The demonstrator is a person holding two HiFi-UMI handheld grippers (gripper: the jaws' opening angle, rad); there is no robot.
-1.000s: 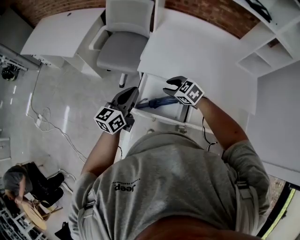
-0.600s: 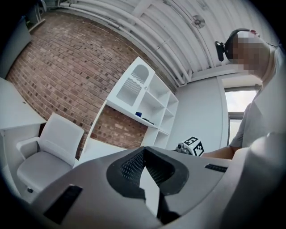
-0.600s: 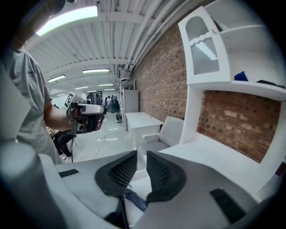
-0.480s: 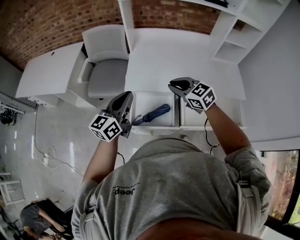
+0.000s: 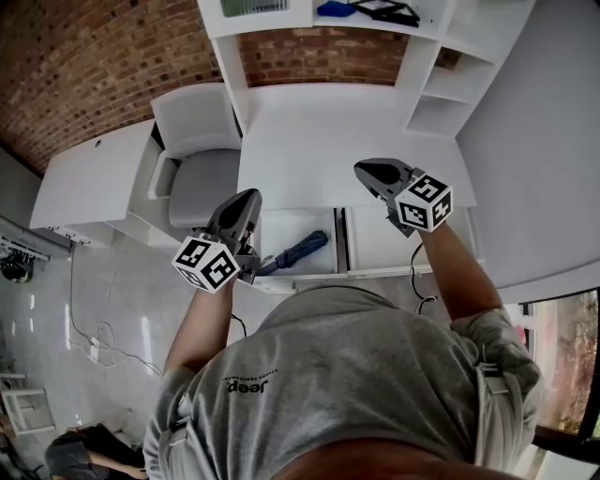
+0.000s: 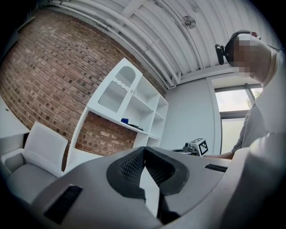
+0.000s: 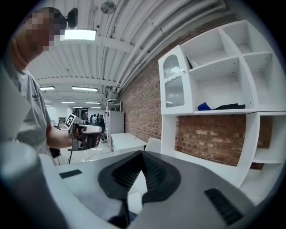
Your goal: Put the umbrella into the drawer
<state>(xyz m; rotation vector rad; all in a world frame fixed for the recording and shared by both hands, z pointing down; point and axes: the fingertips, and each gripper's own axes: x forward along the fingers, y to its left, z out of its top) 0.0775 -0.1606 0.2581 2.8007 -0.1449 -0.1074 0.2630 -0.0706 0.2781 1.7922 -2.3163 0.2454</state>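
Note:
A folded blue umbrella (image 5: 298, 250) lies slanted in the open white drawer (image 5: 289, 223) under the desk, touched by neither gripper. My left gripper (image 5: 247, 199) hangs above the drawer's left end, jaws shut and empty. My right gripper (image 5: 368, 170) is higher, over the desk's front edge to the right of the umbrella, also shut with nothing in it. In the left gripper view the left gripper's (image 6: 143, 150) jaws meet at their tips, and the right gripper (image 6: 196, 146) shows beyond. In the right gripper view the right gripper's (image 7: 142, 154) pads are closed together, and the left gripper (image 7: 85, 133) shows at the left.
The white desk top (image 5: 328, 141) lies beyond the drawer, under a shelf unit (image 5: 427, 103) holding a blue object (image 5: 336, 9). A grey chair (image 5: 195, 173) stands to the left by a second white desk (image 5: 89, 178). A second open compartment (image 5: 384, 242) adjoins the drawer's right.
Both grippers rose up and away from the drawer; the right one left the umbrella and its jaws closed. The umbrella stays in the drawer. The head view tilted up towards the shelves.

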